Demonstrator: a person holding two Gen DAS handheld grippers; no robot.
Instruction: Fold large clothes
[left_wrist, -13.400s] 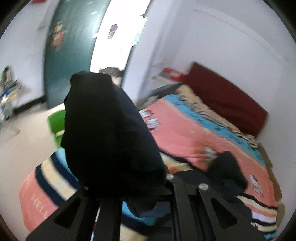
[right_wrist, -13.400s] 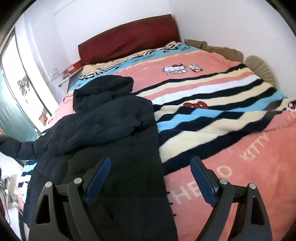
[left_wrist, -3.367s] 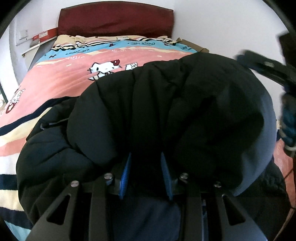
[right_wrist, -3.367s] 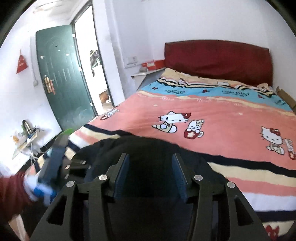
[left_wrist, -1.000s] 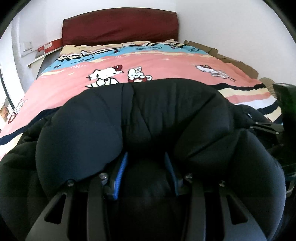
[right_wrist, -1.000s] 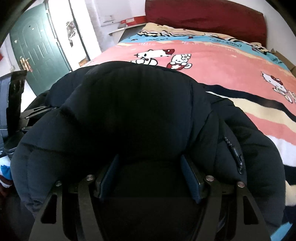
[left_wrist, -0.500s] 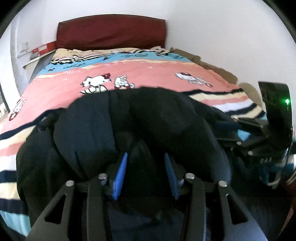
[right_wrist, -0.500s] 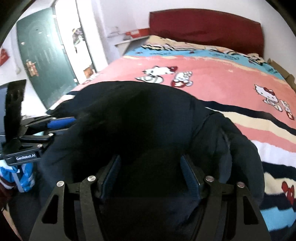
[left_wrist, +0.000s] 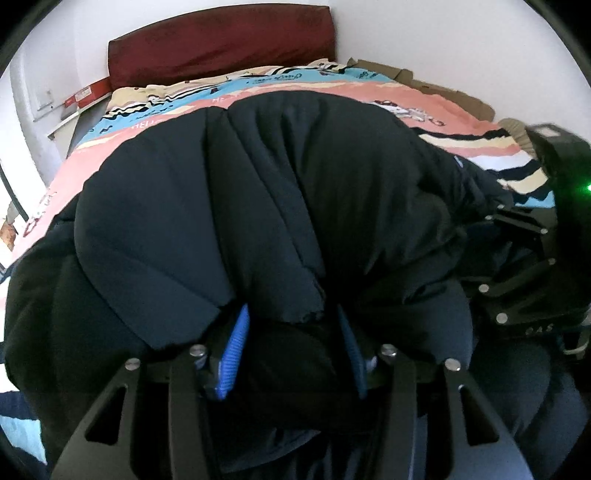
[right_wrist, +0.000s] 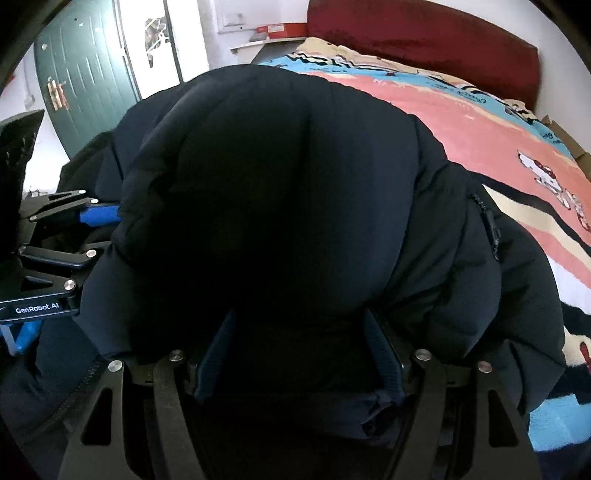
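Observation:
A bulky dark navy padded jacket (left_wrist: 258, 206) fills the left wrist view and the right wrist view (right_wrist: 280, 192), bunched into a thick fold over the bed. My left gripper (left_wrist: 291, 343) is shut on a thick wad of the jacket between its blue pads. My right gripper (right_wrist: 299, 354) is shut on another thick part of the jacket. Each gripper shows in the other's view: the right one at the right edge (left_wrist: 532, 280), the left one at the left edge (right_wrist: 55, 258). The fingertips are buried in fabric.
The bed has a pink, blue and striped Hello Kitty blanket (right_wrist: 498, 122) and a dark red headboard (left_wrist: 221, 48). A green door (right_wrist: 85, 74) and a bright doorway stand at the left. Cardboard (left_wrist: 443, 92) lies along the bed's far right side by the white wall.
Both grippers, still gripping the jacket, have lifted the fold and pushed it forward; it now rises higher and hides more of the blanket than half a second ago.

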